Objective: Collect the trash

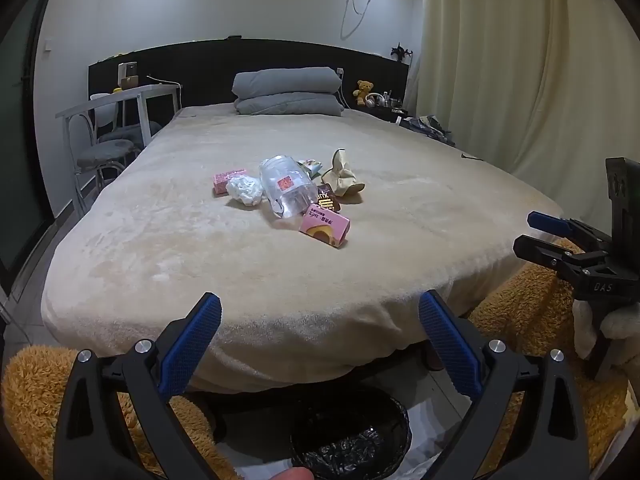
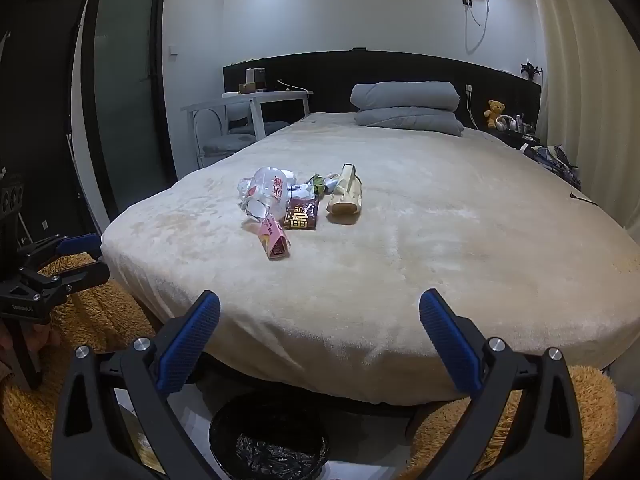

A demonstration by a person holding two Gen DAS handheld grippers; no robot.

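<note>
Clearly both the left gripper (image 1: 320, 316) and the right gripper (image 2: 320, 312) hang with jaws spread wide and nothing between them, short of the bed's (image 1: 168, 248) near edge and above the black-lined bin (image 2: 269, 438) on the floor below, probably so each piece can be carried straight back and dropped in. Ahead of both, well apart from the fingertips, the trash sits bunched mid-bed: the crushed clear bottle (image 1: 285, 189) lies on its side, long axis running toward the left gripper, with the pink carton (image 1: 326, 230) nearest, tipped slantwise across the approach.

Trash pile (image 2: 298, 204) on beige bed (image 2: 440, 240)
</note>
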